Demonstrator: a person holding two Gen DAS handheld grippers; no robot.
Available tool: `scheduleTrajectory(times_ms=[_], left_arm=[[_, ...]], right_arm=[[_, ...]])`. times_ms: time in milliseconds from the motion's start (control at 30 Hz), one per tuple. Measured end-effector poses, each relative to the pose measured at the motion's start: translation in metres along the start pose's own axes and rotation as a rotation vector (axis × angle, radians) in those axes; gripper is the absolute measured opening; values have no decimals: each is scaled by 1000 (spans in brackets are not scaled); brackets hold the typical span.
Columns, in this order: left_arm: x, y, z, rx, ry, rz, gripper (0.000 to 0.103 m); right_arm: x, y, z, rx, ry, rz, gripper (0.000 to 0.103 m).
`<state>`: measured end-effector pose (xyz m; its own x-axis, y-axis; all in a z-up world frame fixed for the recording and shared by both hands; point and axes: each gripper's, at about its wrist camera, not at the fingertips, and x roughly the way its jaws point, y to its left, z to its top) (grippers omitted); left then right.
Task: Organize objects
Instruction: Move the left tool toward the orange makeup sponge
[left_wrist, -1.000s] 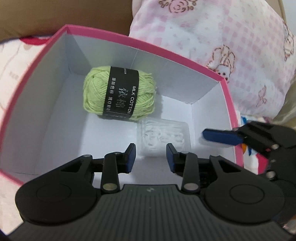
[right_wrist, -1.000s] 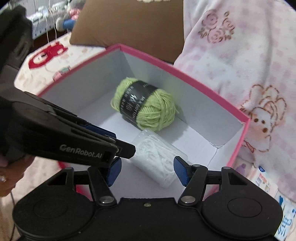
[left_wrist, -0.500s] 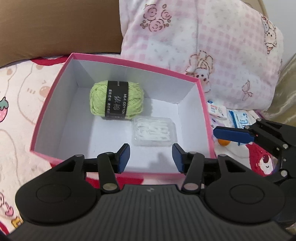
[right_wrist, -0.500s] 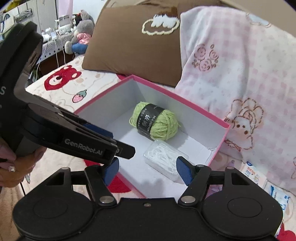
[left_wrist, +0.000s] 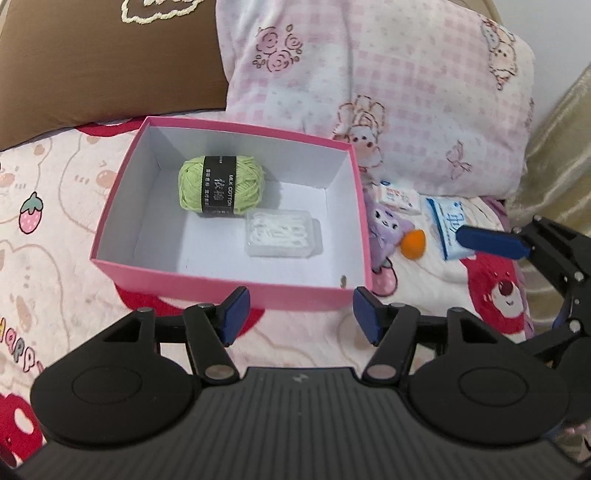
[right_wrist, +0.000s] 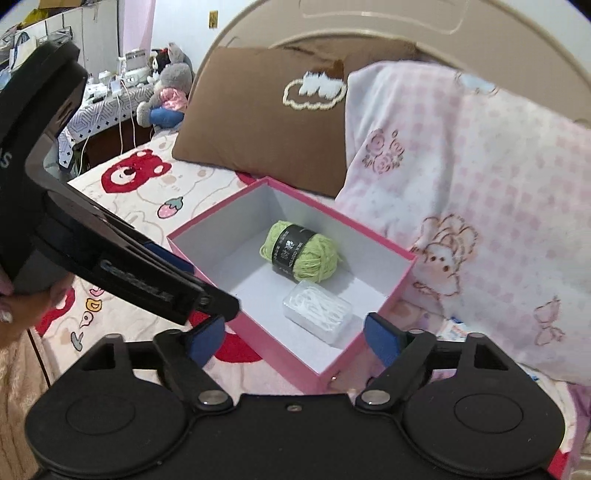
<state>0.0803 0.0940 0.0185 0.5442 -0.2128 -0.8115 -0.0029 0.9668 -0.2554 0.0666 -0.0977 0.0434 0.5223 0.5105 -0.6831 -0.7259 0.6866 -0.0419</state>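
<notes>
Two items sit inside the pink box (left_wrist: 236, 291); loose packets (left_wrist: 448, 229) lie right of it. Your right gripper (left_wrist: 491, 242) is nearer them; both grippers' fingers are released, empty.

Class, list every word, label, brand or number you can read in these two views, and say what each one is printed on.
"MILK COTTON": black band around the green yarn ball; the first letter is partly cut off.
Large Chinese characters on that band: too blurred to transcribe.
Raised brand lettering on the left gripper, seen from the right wrist: too blurred to read.
"HAPP": colourful letters on the bedsheet, cut off at the frame edge.
Blue packet and small white packet: print unreadable.
</notes>
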Motion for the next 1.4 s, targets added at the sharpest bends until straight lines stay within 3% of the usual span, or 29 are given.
scheduleTrajectory(times_ms=[367,700,1067,1400], left_arm=[[-46,-43,-19,97,9,22,72],[-58,-82,-31,179,3,5,80],[-23,-119,-41,184,9,-9,94],[17,-144,-43,169,-12,-5,94]], right_arm=[[-54,-13,-20,7,13,-35,89],[-94,-24,-46,-12,26,-60,89],[-94,-60,-74,25,50,-90,89],[-63,-92,-106,-1,-2,-45,89]])
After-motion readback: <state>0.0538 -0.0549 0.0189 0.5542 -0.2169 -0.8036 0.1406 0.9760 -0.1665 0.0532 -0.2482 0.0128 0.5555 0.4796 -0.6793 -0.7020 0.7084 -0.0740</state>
